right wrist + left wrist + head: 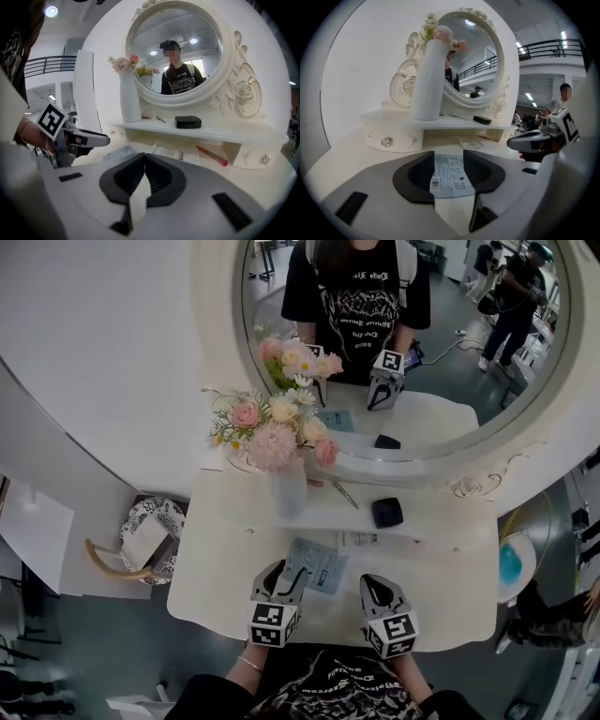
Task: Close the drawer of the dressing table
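Observation:
The white dressing table (450, 587) has a raised shelf under its round mirror (403, 381). A small drawer (386, 140) with a crystal knob sits under the shelf's left end; its front looks pushed in, level with the shelf edge. A matching drawer (265, 159) is at the right end. My left gripper (449, 157) hangs open over a blue leaflet (450, 176), well back from the left drawer, with nothing between its jaws. In the head view the left gripper (286, 576) and right gripper (375, 582) are side by side near the table's front edge. The right gripper (144, 157) is shut and empty.
A white vase (289, 488) of flowers stands on the shelf at the left, and a black box (386, 512) lies at its middle. A red pen (212, 156) and papers lie under the shelf. A patterned stool (150, 540) stands left of the table.

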The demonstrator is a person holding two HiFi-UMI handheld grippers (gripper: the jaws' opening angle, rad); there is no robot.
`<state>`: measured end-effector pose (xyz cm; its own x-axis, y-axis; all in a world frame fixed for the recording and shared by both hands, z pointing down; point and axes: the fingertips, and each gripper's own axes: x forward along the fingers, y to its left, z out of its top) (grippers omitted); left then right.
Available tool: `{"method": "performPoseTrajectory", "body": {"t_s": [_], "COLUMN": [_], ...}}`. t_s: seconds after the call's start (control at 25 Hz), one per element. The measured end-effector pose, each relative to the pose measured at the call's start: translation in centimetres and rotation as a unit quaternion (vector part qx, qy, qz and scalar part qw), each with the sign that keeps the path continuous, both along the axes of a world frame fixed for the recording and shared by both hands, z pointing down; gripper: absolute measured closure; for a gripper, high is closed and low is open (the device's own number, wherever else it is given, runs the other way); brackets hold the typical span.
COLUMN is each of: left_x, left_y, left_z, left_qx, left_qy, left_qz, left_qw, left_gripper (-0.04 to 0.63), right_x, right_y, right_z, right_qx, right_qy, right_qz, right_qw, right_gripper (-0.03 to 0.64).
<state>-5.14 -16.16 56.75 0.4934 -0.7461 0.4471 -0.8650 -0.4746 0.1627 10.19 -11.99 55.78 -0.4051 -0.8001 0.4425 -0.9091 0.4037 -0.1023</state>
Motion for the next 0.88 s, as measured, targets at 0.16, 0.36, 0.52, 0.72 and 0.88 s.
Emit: {"method": "performPoseTrajectory", "body": {"t_s": [0.16, 0.36, 0.52, 0.72, 0.88], "left_x": [2.9, 5.0, 6.1, 7.4, 7.7], "left_y": [1.6, 2.9, 3.9, 4.8, 5.2], "left_z": [-0.5, -0.8, -0.8, -0.8, -0.6], "left_qx": [0.007, 0.018, 0.013, 0.012, 0.010], "left_qy": [0.006, 0.008, 0.013, 0.014, 0.010], "left_qz": [0.044, 0.080, 0.098, 0.124, 0.129], "left_qw": [0.9990, 0.9966, 0.9950, 0.9921, 0.9915], "left_gripper": [0.416, 0.496, 0.571, 0.580, 0.579], "right_x": [0.2, 1.0, 1.6, 2.2, 2.2], "right_y": [0.6, 1.4, 2.0, 2.2, 2.1], "right_z": [0.3, 1.3, 1.9, 2.1, 2.1], "right_qx": [-0.003, -0.018, -0.024, -0.028, -0.027], "right_qy": [-0.001, -0.010, -0.008, -0.009, -0.003], "right_qz": [0.002, 0.018, 0.029, 0.036, 0.035], "right_qw": [1.000, 1.000, 0.999, 0.999, 0.999], "right_gripper": [0.606, 0.606, 0.606, 0.606, 0.607]}}
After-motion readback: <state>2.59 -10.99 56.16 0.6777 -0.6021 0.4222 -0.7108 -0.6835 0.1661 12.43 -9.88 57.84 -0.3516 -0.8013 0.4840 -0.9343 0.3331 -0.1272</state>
